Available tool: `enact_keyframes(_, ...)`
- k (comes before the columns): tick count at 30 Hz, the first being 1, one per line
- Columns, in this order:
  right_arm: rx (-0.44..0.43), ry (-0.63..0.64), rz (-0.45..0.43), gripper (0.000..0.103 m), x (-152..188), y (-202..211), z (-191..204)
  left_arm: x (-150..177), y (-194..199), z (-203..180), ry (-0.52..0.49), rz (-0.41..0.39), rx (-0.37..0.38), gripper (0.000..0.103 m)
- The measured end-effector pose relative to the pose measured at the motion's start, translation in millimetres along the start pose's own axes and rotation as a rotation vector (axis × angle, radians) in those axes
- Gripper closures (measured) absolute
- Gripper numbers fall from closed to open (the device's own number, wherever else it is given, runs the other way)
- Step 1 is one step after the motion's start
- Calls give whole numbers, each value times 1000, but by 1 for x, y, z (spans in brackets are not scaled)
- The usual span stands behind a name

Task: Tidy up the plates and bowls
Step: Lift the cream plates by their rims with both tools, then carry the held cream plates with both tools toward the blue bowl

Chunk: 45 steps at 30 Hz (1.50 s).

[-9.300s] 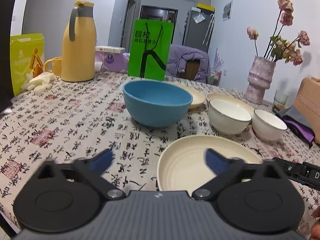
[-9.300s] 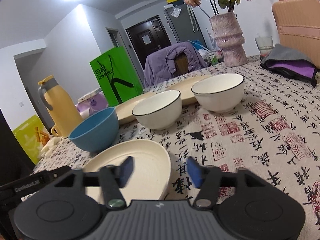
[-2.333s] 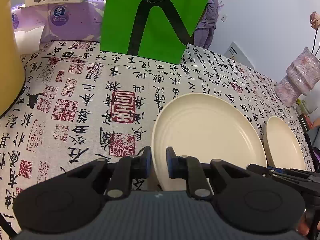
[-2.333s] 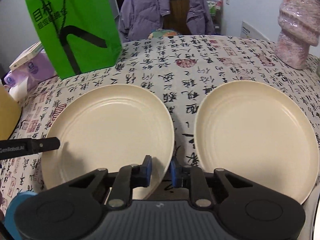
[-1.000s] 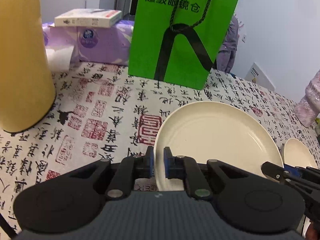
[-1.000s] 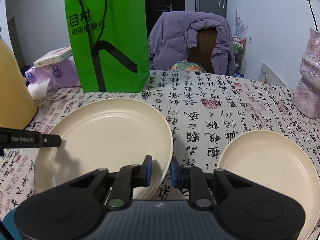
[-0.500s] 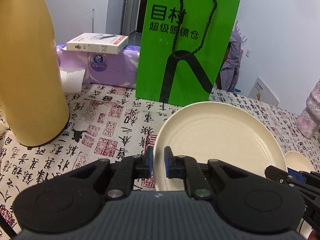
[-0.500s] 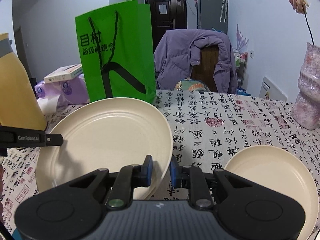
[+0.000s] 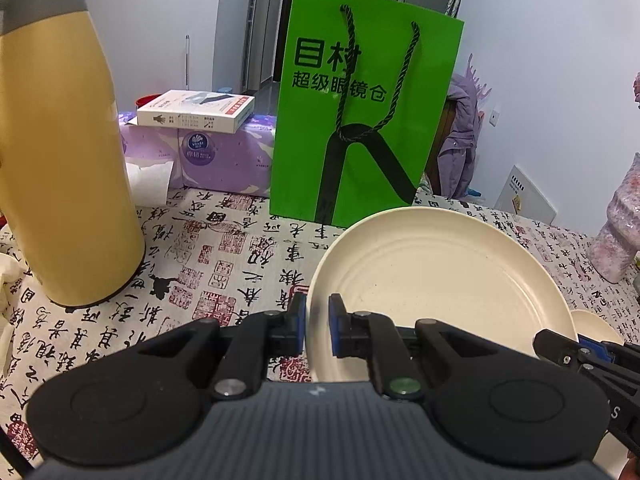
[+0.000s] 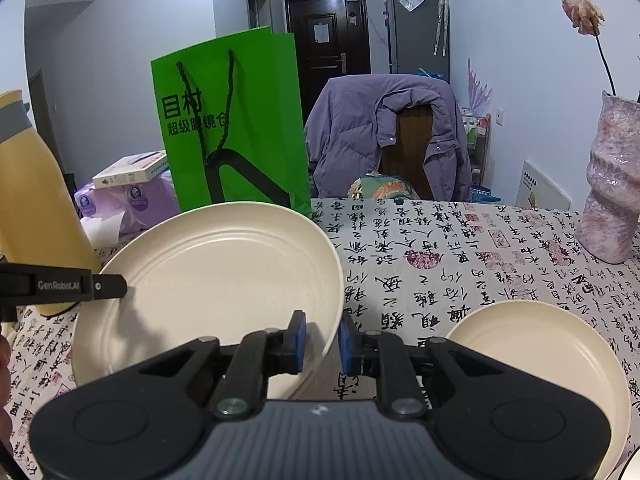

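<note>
A large cream plate (image 9: 436, 280) is held in the air above the table by both grippers. My left gripper (image 9: 317, 326) is shut on its left rim. My right gripper (image 10: 322, 338) is shut on its right rim; the plate (image 10: 216, 280) fills the left of the right wrist view. A second cream plate (image 10: 536, 360) lies flat on the table to the right and lower; its edge shows in the left wrist view (image 9: 592, 324).
A yellow thermos (image 9: 60, 160) stands at the left. A green paper bag (image 9: 360, 120) stands behind the held plate. A purple tissue pack with a box on top (image 9: 196, 148) sits beside it. A pink vase (image 10: 612, 192) stands at the right.
Both grippers have lifted the large plate off the table and raised it higher; the second plate now sits lower and further off in both views.
</note>
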State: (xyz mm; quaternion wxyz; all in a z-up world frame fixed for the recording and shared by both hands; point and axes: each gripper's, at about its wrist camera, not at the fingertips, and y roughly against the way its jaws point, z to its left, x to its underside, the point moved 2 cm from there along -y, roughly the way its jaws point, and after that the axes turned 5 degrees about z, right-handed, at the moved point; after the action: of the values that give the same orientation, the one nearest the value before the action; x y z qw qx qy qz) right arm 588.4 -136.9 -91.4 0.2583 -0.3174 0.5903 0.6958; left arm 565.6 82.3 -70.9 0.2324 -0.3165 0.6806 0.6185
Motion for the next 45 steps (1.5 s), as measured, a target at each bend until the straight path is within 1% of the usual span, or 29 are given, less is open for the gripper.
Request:
enact_keyframes(9,-7,-12,-22,88,0,18,-3,1,13,-6,-10,-31,-6,91)
enact_keyframes(15,-16,-14,-40,88,1,35,-5,3,27,-13,-24,-63,-31,91)
enact_keyframes(21,-14,-30,-44,88,1,48,-10,6,42,-20,-26,-81,-30,91)
enact_keyframes(31,-16,-42,-46,88,6,66,-11,16,62,-24,-20,-80,-35,91)
enact_keyframes(45,-36,-57,-64,88,21,112,-13,33,114,-34,-14,-114,-46,91)
